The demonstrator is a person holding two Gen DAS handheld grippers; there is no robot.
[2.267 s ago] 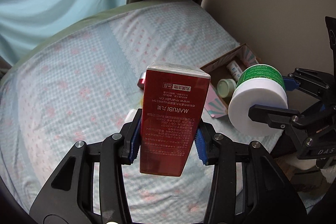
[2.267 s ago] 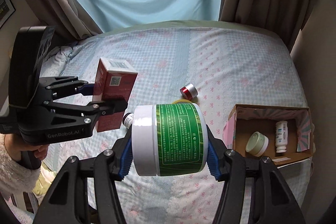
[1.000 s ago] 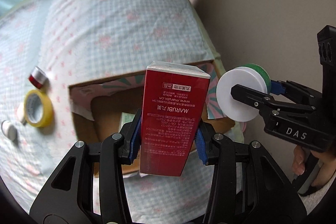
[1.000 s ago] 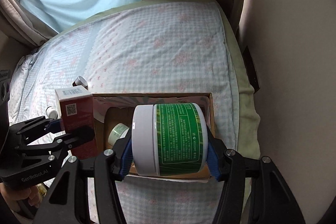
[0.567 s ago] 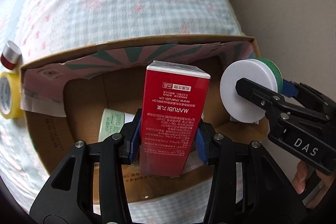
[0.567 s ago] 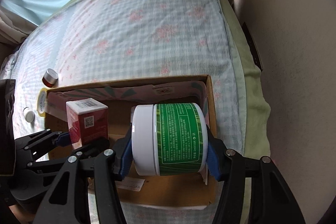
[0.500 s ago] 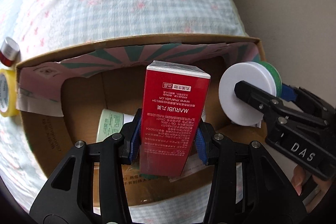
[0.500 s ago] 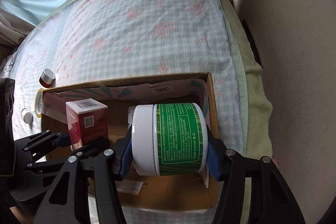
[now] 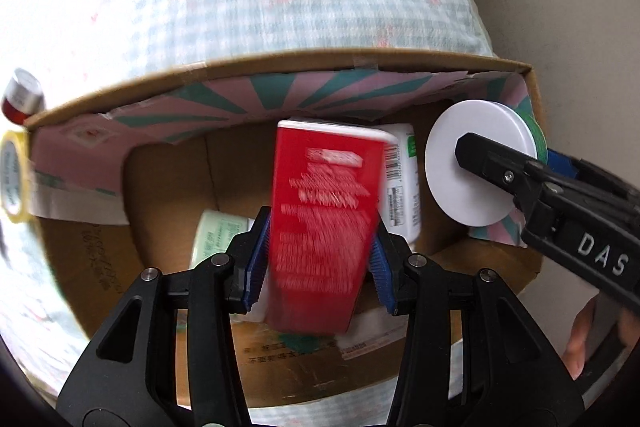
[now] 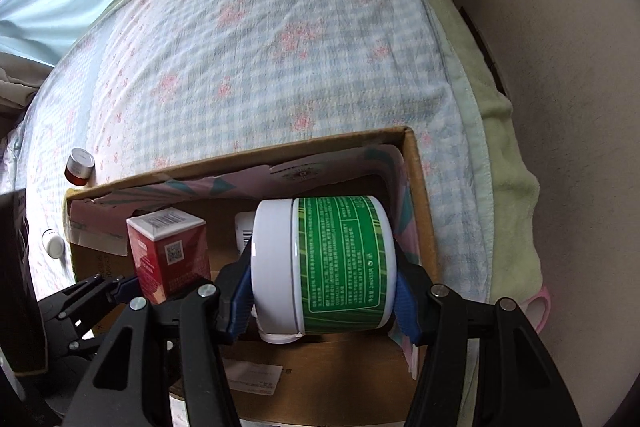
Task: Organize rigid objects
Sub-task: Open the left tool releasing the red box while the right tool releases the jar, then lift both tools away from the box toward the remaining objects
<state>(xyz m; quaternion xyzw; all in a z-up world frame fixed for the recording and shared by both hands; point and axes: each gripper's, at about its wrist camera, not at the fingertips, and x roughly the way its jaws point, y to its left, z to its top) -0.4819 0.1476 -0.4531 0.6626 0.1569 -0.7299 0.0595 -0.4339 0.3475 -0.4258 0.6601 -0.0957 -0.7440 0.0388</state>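
A: Where's the red cardboard carton [image 9: 324, 227]?
B: Inside the brown cardboard box [image 9: 280, 67]; the left gripper [image 9: 318, 267] is opening around it. Light, stiff, crushable, so hold its flat sides.
A: The green-labelled white plastic jar [image 10: 336, 263]?
B: Clamped in the right gripper [image 10: 324, 291], low in the box; smooth, probably heavier.

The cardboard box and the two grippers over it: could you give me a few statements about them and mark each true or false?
1. The red carton sits between the left gripper pads, over the cardboard box. True.
2. The right gripper holds a yellow tape roll. False: it clamps a green-labelled white jar.
3. The box is empty. False: a pale green jar and a white bottle lie inside.
4. A small red jar stands outside the box. True.
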